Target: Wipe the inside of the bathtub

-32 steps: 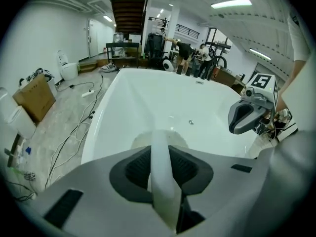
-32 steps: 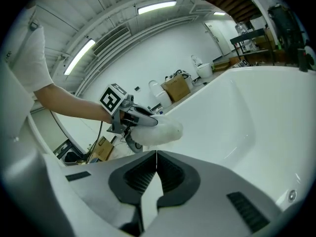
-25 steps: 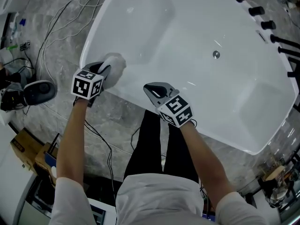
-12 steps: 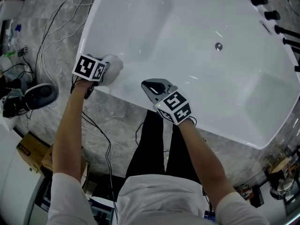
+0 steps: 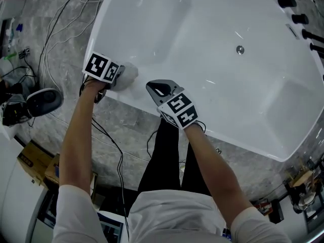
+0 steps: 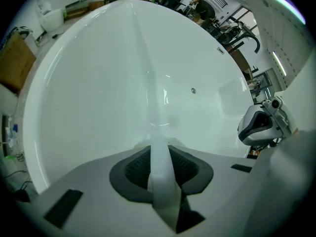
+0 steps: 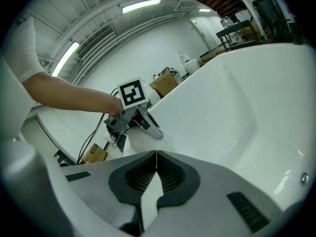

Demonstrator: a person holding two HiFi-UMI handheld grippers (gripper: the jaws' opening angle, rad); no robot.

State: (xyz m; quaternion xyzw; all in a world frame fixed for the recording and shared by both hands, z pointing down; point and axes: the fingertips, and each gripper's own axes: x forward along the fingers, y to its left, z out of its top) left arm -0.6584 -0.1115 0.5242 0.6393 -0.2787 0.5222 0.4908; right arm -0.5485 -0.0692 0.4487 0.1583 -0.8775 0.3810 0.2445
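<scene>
- Bathtub point(image 5: 167, 29), wide, glossy and white, fills the upper part of the head view. Its inside is bare, with a small round metal drain point(image 5: 240, 49) on its floor.
- The left gripper point(image 5: 117, 75) sits at the near rim with its jaws clenched on a small white wiping cloth point(image 5: 129, 74) (the left gripper view shows a strip of it pinched between the pads). The cloth rests on the rim's inner edge.
- The right gripper point(image 5: 156, 88) hovers over the same rim, near the left one, with its jaws pressed together and nothing between them.
- The step in hand, as I judge it, is the opening of the wipe at the rim. Most of the inside looks yet to be covered.
- The next move likely calls for pressing the cloth flat and sweeping it down the sloped wall toward the drain, with a long reach over the edge. On such a slick curve the cloth could bunch or slip free.
- Around the bathtub lies a grey marbled floor point(image 5: 55, 65) with loose cables point(image 5: 71, 9). Black tap fittings point(image 5: 287, 2) stand at the far edge and a brown cardboard box point(image 5: 31, 158) sits low on the left.
</scene>
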